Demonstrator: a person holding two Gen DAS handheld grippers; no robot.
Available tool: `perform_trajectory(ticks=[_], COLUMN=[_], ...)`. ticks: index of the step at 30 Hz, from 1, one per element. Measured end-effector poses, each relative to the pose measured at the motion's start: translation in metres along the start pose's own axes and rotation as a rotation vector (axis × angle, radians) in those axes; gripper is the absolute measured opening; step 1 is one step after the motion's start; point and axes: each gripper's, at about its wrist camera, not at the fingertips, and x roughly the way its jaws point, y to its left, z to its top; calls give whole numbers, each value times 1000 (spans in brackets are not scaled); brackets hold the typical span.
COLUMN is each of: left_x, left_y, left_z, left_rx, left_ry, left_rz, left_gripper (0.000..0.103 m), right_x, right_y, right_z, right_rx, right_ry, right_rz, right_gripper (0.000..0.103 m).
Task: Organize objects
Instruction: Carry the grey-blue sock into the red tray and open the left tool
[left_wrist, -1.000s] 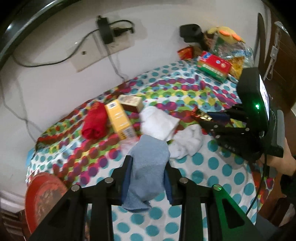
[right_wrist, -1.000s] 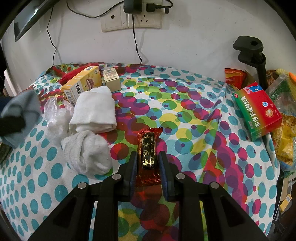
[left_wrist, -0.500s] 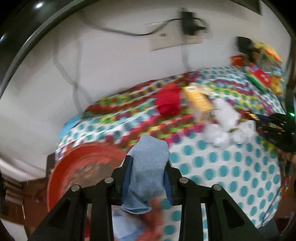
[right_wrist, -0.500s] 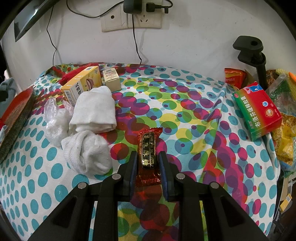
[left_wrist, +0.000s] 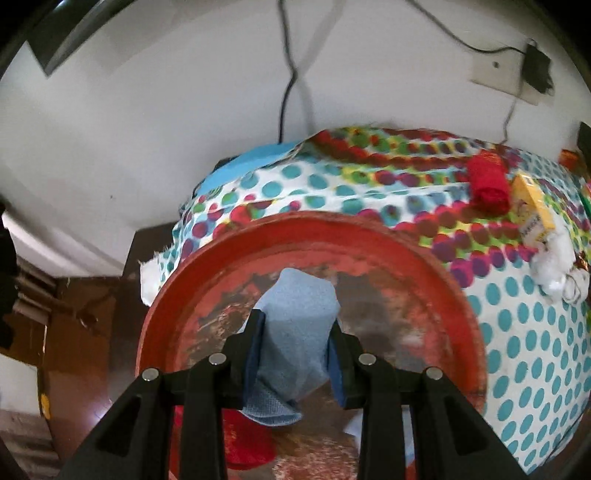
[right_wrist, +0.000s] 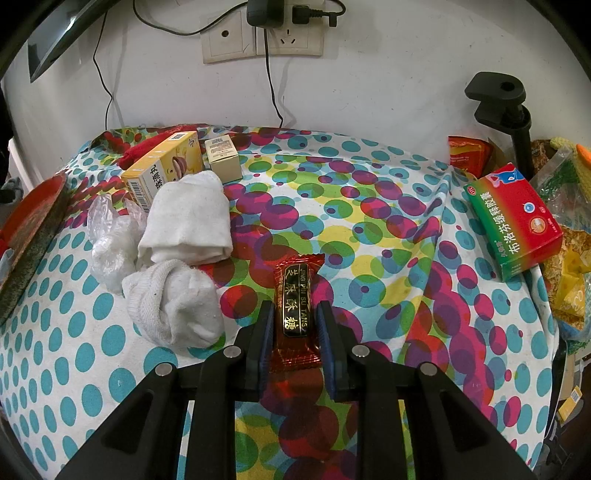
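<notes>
Polka-dot tablecloth (right_wrist: 369, 221), 2 grippers busy.
Left gripper (left_wrist: 295, 343) is opening around a blue cloth (left_wrist: 295, 332) over the red tray (left_wrist: 461, 314); right gripper (right_wrist: 293, 325) pinches a red candy wrapper (right_wrist: 295, 310).

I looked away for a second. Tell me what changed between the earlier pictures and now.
The left claw carried the blue cloth away from the pile on the spotted tablecloth and now holds it over the red tray. Its jaws are opening, with the cloth still between them. The right claw stayed put, shut on the red candy packet. The white cloths and boxes did not move.
</notes>
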Motion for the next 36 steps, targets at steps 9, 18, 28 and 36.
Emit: perform_trajectory(ticks=[9, 18, 28, 36], left_x=[34, 57, 42, 13], left_y=[38, 51, 51, 39], left_z=[-1, -13, -24, -37], left_rx=[-37, -58, -83, -94], left_ry=[40, 79, 49, 21], left_rz=[47, 62, 26, -45], left_gripper=[34, 36, 51, 52], right_x=[0, 0, 1, 2], right_y=[-1, 0, -1, -1], right_z=[0, 0, 1, 1], right_rx=[0, 0, 2, 6], right_ry=[0, 0, 0, 0], right_rz=[-6, -10, -12, -18], right_gripper=[22, 23, 24, 26])
